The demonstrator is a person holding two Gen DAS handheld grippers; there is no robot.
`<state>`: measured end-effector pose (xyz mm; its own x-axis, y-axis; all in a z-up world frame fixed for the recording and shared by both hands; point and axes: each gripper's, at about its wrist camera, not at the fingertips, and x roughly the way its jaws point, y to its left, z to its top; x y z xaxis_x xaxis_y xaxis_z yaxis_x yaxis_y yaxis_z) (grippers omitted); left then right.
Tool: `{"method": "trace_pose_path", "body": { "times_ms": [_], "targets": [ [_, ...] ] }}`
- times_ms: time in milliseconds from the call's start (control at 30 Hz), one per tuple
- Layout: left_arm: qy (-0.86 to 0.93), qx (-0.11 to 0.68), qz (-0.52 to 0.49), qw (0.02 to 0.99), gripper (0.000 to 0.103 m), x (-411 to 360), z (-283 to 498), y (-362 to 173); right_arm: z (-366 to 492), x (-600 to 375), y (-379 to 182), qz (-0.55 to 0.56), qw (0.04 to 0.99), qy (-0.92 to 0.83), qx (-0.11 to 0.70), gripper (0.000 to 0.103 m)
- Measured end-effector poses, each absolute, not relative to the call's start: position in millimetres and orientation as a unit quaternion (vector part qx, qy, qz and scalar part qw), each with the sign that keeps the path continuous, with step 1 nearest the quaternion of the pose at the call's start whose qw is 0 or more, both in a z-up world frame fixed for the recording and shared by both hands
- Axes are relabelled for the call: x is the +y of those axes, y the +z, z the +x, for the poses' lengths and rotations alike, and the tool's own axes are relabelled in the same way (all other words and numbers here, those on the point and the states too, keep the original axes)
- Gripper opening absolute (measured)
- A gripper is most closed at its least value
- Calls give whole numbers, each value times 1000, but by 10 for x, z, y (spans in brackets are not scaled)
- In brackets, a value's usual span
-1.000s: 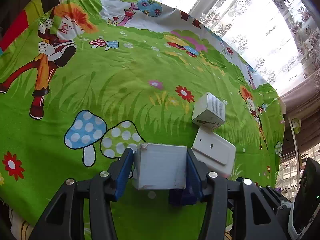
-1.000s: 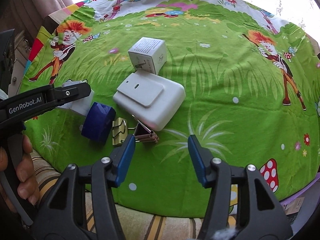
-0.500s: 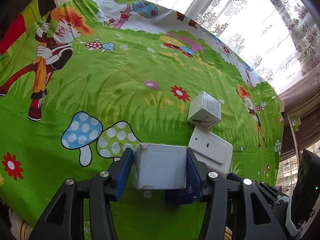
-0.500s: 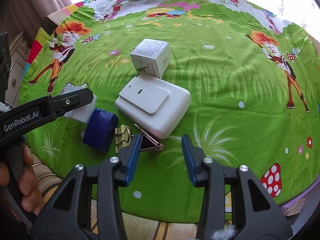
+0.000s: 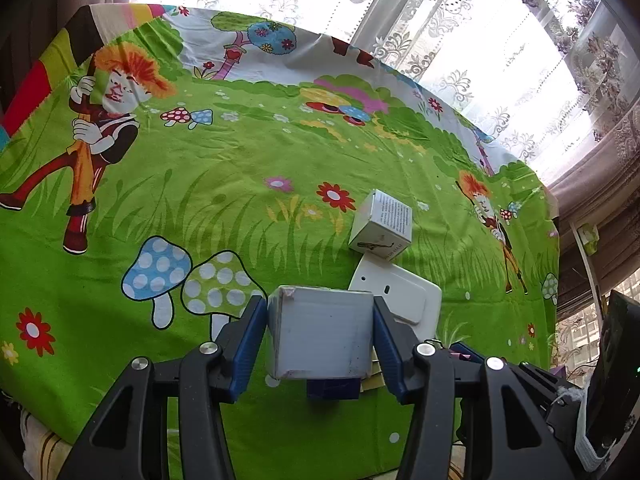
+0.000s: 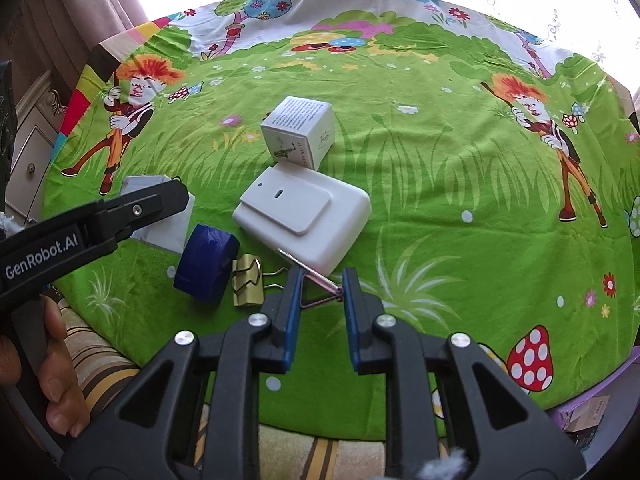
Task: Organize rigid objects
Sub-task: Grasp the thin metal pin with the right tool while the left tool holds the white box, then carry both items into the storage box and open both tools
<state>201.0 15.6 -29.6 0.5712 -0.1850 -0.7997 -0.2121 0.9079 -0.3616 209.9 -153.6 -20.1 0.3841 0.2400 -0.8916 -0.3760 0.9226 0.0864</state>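
Tabletop (image 6: pixel 440 184) under a bright green cartoon cloth (image 5: pixel 200 184) carries everything, with lace curtains (image 5: pixel 500 32) and window light beyond its far edge. Both tools work close to the near edge.

Largest of the loose things is a flat white device (image 6: pixel 304 216) with a raised panel, lying towards the middle of the near half. Touching its far side, or very nearly, stands a small printed carton (image 6: pixel 298 136), tilted corner-on. A plain white box (image 5: pixel 320 332) is clamped squarely between the blue pads of the left tool (image 5: pixel 320 340), which has closed on its two side faces; from the right wrist view that box (image 6: pixel 168 220) hangs at the left, and I cannot tell whether it clears the cloth. The left tool slants down towards the cloth, and the hand (image 6: pixel 48 368) holding it shows thumb and fingertips wrapped on the handle at the left edge of the view.

Just beside the white device, nearer the near edge, sits a dark blue roll (image 6: pixel 206 262), then a gold binder clip (image 6: pixel 248 280) touching it. Next along, a pink-purple binder clip (image 6: pixel 316 284) lies partly against the device's near corner. The right tool (image 6: pixel 318 292) points steeply down at it, jaws narrow and closing, with the clip's wire handles between the pads; whether the pads press them yet I cannot tell.
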Motion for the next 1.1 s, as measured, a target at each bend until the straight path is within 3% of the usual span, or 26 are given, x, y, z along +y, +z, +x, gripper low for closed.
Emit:
{"method": "trace_pose_path", "body": {
  "times_ms": [467,1100],
  "targets": [
    [-79,456,-178,868,53,-722,1769,190,1799,-2391,269,-6,865,141,481,23],
    [-271,501,-46,821,53,-2699,1291,210,1089,-4159,575,52,890,-4,452,23]
  ]
}}
